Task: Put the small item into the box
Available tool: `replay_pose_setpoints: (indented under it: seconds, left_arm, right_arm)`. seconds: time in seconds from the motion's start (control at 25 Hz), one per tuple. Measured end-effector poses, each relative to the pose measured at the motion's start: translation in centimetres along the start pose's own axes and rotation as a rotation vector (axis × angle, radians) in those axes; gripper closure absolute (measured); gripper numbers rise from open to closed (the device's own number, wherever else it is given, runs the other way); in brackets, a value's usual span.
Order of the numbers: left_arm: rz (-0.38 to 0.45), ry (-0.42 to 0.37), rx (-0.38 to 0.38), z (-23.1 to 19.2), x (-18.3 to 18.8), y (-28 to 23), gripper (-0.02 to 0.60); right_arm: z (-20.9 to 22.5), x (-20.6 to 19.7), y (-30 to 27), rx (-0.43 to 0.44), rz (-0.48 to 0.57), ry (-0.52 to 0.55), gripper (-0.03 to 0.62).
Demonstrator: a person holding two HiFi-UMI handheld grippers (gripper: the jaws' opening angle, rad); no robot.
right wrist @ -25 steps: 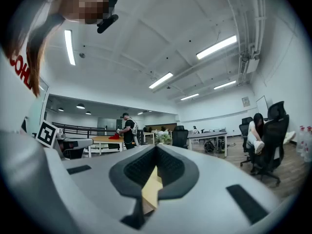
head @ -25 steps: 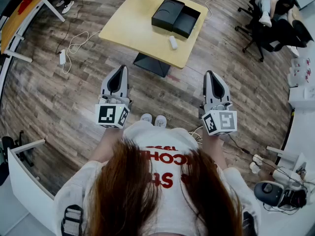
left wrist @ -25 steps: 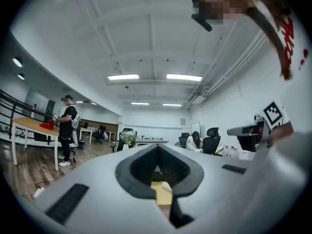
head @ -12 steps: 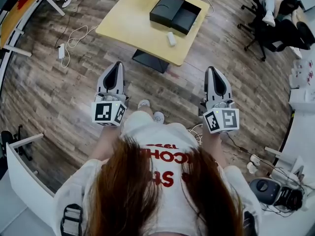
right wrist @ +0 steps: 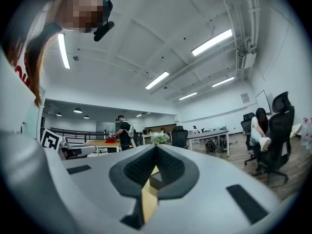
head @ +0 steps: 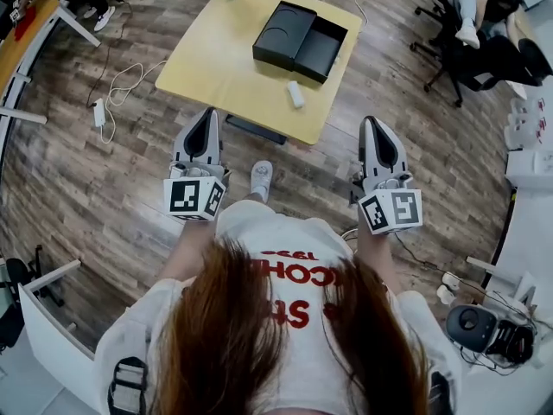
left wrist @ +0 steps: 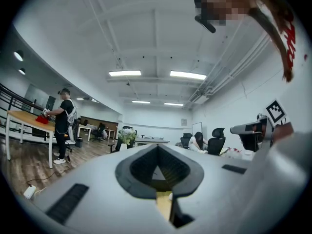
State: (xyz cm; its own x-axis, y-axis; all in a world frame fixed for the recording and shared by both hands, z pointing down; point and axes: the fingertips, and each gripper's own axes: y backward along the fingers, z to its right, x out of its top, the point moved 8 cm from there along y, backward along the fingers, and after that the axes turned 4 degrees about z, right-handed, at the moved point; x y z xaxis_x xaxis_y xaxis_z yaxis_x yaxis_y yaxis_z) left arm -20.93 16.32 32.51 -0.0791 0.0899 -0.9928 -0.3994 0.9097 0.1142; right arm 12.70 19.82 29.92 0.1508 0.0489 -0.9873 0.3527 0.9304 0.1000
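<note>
Head view: small item (head: 296, 94) well ahead of left claw (head: 206, 116) and right claw (head: 371, 124), both clenched.

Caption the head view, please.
Shut left tongs and right tongs face a table with black box and small white item.

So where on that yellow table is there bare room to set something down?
The widest bare patch is the left part of the yellow table, between its left edge and the black box. The near strip left of the small white item is bare too. Crowded: the right side, where box and item sit near the edge.
</note>
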Motion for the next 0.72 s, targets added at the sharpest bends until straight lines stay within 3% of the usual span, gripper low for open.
replay_pose_setpoints:
  seconds: [0.36, 0.72]
  left_arm:
    - [0.021, -0.006, -0.119, -4.4, -0.2, -11.2, 0.575]
    - [-0.011, 0.012, -0.167, -6.5, -1.3, -15.9, 0.575]
  right_arm:
    - [3.1, 0.3, -8.1, -0.079, 0.018, 0.017, 0.589]
    - [4.3, -0.7, -10.8, -0.144, -0.033, -0.006, 0.589]
